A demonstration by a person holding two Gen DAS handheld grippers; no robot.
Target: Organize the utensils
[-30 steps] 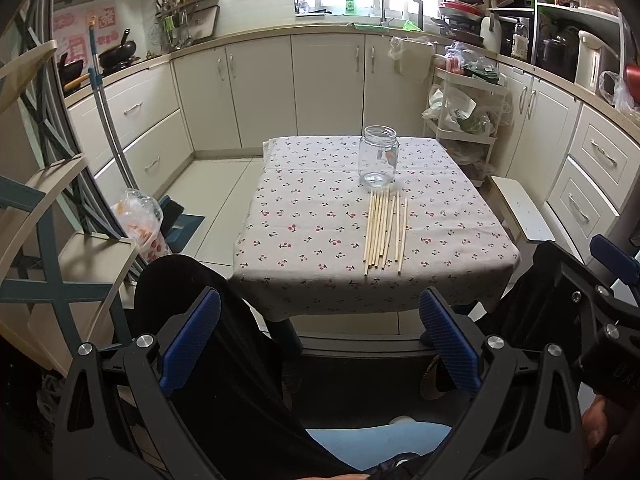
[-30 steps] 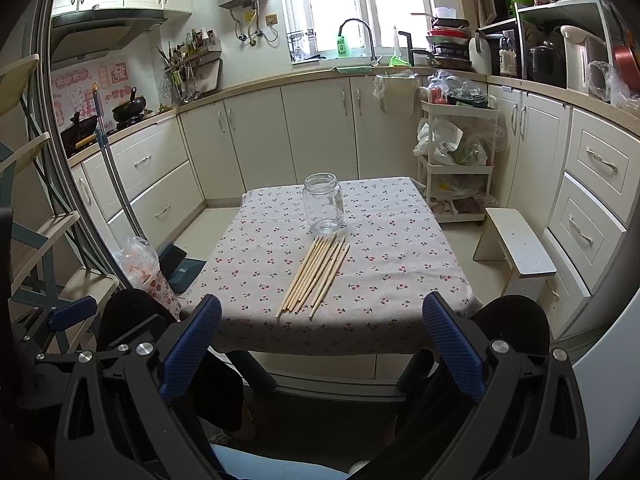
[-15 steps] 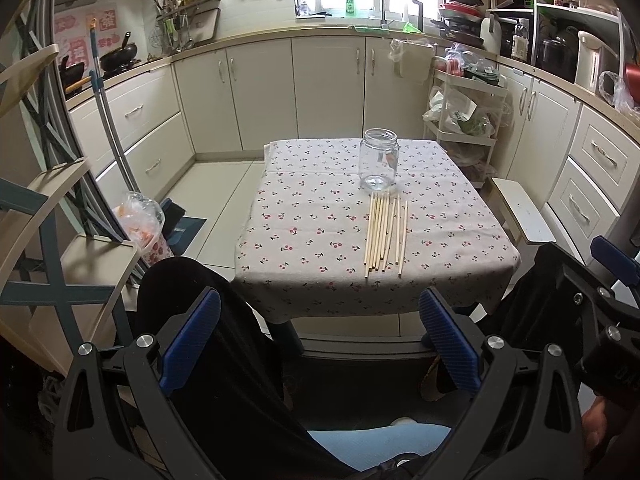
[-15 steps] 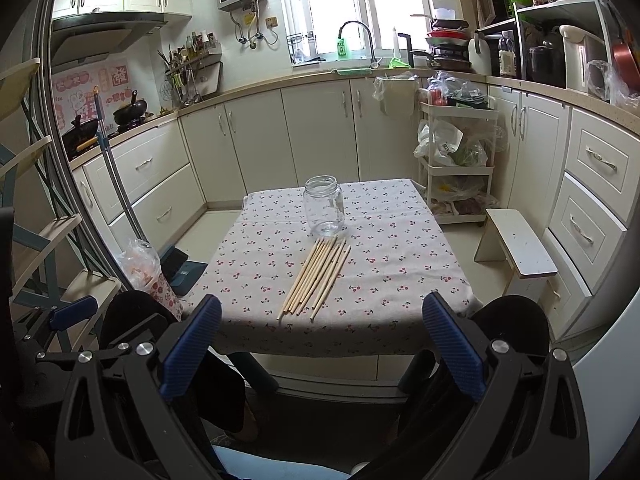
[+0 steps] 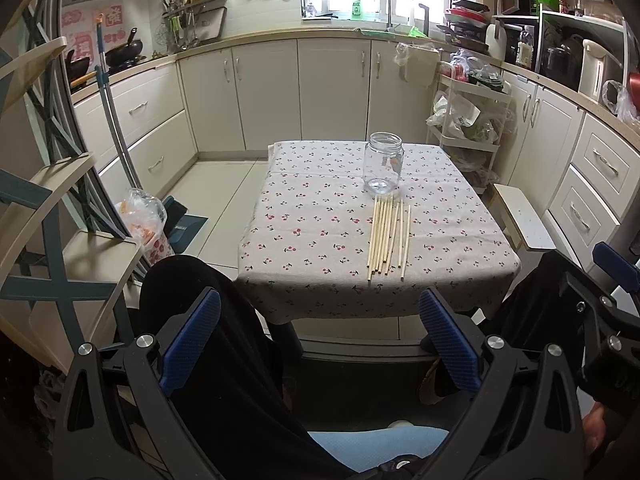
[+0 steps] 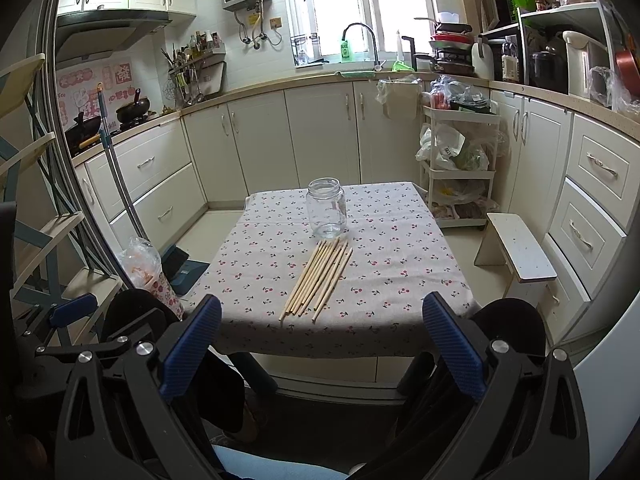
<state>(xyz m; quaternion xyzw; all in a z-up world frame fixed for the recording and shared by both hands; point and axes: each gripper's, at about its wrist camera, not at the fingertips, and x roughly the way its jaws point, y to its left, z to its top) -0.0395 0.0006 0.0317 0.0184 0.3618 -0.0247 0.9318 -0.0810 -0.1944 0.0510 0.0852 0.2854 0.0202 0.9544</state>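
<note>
Several wooden chopsticks (image 5: pixel 389 237) lie side by side on a table (image 5: pixel 312 240) covered with a cherry-print cloth, just in front of an empty clear glass jar (image 5: pixel 383 162) that stands upright. In the right wrist view the chopsticks (image 6: pixel 318 282) fan out in front of the jar (image 6: pixel 326 207). My left gripper (image 5: pixel 320 316) is open and empty, held low, short of the table's near edge. My right gripper (image 6: pixel 322 320) is open and empty too, also short of the near edge.
A person's dark-clad knees (image 5: pixel 192 288) sit below the grippers. A small white stool (image 6: pixel 520 252) and a white trolley (image 6: pixel 460 168) stand right of the table. A mop (image 5: pixel 116 136), a plastic bag (image 5: pixel 142 220) and wooden shelving (image 5: pixel 52 208) stand left. Kitchen cabinets ring the room.
Both views have shifted very slightly; the table sits a touch higher in the left wrist view. Chopsticks and jar have not moved. Both grippers stay open.
</note>
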